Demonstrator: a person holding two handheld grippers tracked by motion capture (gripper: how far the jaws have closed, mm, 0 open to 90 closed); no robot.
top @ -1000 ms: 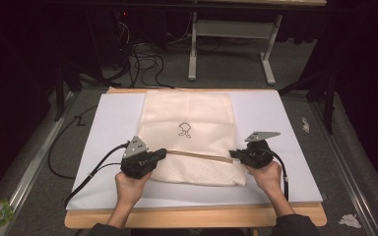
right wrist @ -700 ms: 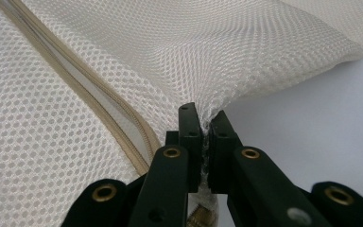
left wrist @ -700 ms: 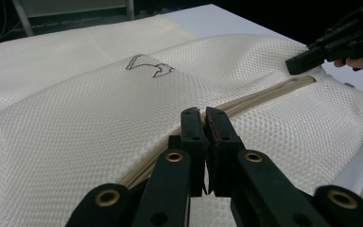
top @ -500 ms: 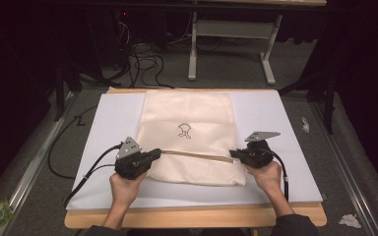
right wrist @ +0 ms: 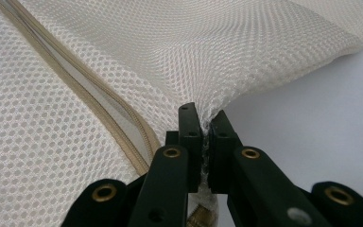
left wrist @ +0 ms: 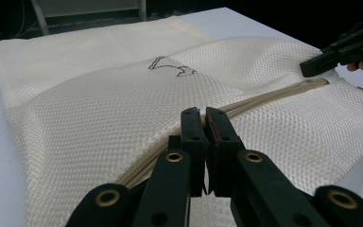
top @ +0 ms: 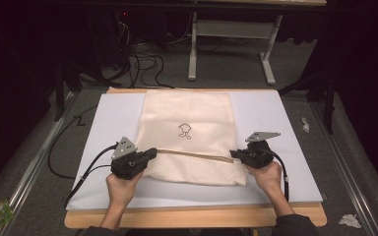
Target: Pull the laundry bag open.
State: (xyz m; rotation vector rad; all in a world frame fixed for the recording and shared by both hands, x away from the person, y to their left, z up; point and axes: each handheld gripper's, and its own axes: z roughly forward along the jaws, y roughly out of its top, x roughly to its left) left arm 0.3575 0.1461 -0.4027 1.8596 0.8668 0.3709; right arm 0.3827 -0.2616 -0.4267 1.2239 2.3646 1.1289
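**Mesh bag held at both ends of its zipper**

Left gripper (top: 150, 154) sits at the left end of the zipper (top: 192, 155), held from below by the person's left hand (top: 120, 184). In the left gripper view its two black jaws are pressed together over the zipper line, with mesh bunched at their tips; whether they clamp the slider or only fabric cannot be told. A black cable (top: 86, 169) trails away to the left of this gripper across the white mat (top: 108, 118).

Directly ahead of the left gripper lies the cream mesh bag (top: 187, 113), flat on the mat, its long axis running away from both grippers. A small dark outline print (top: 184, 130) sits on the mesh just beyond the zipper, between the two grippers. The tan zipper crosses the bag from one gripper to the other, sloping slightly nearer the person toward the right. A narrow band of mesh (top: 197, 172) lies on the near side of the zipper.

Right gripper (top: 235, 156) sits at the right end of the zipper, held by the right hand (top: 266, 177). In the right gripper view (right wrist: 205, 123) its jaws are clamped on a pinched fold of mesh, with the zipper (right wrist: 99, 99) running just to the left of the jaws. White mat surface (right wrist: 321, 118) lies to the right of them.
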